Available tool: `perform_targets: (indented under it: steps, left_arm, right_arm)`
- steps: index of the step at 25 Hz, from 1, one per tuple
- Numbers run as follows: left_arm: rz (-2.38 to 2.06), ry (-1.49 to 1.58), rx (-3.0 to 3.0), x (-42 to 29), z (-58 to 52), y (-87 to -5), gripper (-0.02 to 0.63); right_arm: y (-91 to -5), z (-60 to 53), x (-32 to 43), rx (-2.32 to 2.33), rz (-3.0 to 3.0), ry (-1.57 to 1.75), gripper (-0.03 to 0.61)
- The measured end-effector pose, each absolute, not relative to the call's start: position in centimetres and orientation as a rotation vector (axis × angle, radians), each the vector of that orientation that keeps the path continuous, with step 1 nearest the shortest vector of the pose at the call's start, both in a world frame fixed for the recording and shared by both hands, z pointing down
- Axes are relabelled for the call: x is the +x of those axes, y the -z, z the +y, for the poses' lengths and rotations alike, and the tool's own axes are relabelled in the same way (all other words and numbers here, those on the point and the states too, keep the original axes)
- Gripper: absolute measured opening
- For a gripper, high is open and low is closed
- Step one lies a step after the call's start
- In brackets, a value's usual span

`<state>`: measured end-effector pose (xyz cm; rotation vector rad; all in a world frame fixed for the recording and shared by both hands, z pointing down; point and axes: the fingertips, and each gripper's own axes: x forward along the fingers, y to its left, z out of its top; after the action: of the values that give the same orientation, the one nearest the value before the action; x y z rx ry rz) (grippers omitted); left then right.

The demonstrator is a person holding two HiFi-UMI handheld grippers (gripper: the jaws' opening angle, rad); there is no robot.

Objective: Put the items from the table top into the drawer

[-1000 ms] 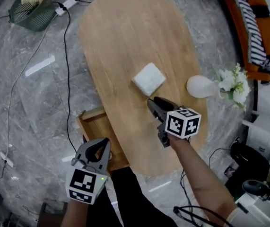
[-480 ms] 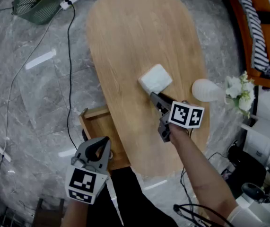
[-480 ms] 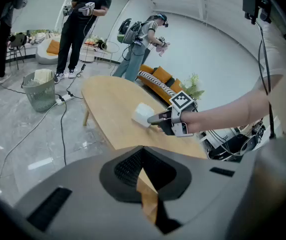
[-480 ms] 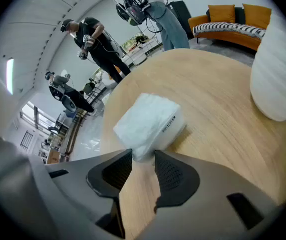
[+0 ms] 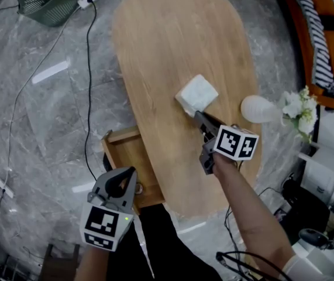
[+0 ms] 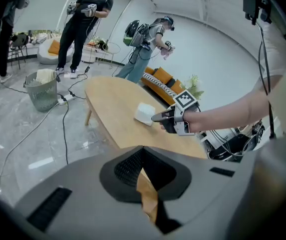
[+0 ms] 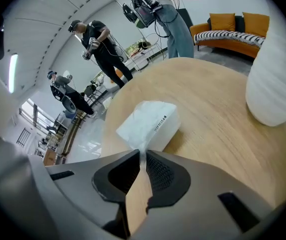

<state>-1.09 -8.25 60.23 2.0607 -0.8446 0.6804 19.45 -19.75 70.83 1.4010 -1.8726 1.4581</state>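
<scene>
A white tissue pack lies in the middle of the oval wooden table. My right gripper is at the pack's near corner. Its jaws are closing and pinch the thin edge of the plastic wrapper between their tips. The left gripper view shows the same pack with the right gripper at it. My left gripper hovers shut and empty over the front of the open wooden drawer, which sticks out from the table's left side.
A white vase with white flowers stands at the table's right edge, close to the right gripper. On the floor are a green basket and cables. An orange sofa lies far right. Several people stand beyond the table.
My right gripper has moved forward to the tissue pack, and its open jaws have come together on the pack's near corner. The left gripper has stayed in place.
</scene>
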Motion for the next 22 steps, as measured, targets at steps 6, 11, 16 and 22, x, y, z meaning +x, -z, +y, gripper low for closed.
perform_targets:
  steps: [6, 11, 16, 22]
  left_arm:
    - [-0.843, -0.673, 2.066, -1.5, -7.3, -60.2, 0.002]
    - [-0.839, -0.664, 2.069, -2.1, -6.4, -60.3, 0.002]
    - [-0.836, -0.663, 2.073, -3.1, -5.5, -60.2, 0.002]
    - [-0.852, -0.657, 2.071, -4.7, -5.1, -60.1, 0.002]
  right_arm:
    - [-69.9, -18.4, 18.6, 1.392, -1.903, -1.437, 0.060]
    - [-69.3, -17.1, 17.4, 1.371, -1.937, -1.419, 0.057]
    - [-68.7, -16.1, 16.0, 1.363, -1.960, -1.411, 0.055]
    - [-68.1, -14.6, 13.8, 1.336, -1.979, -1.408, 0.054]
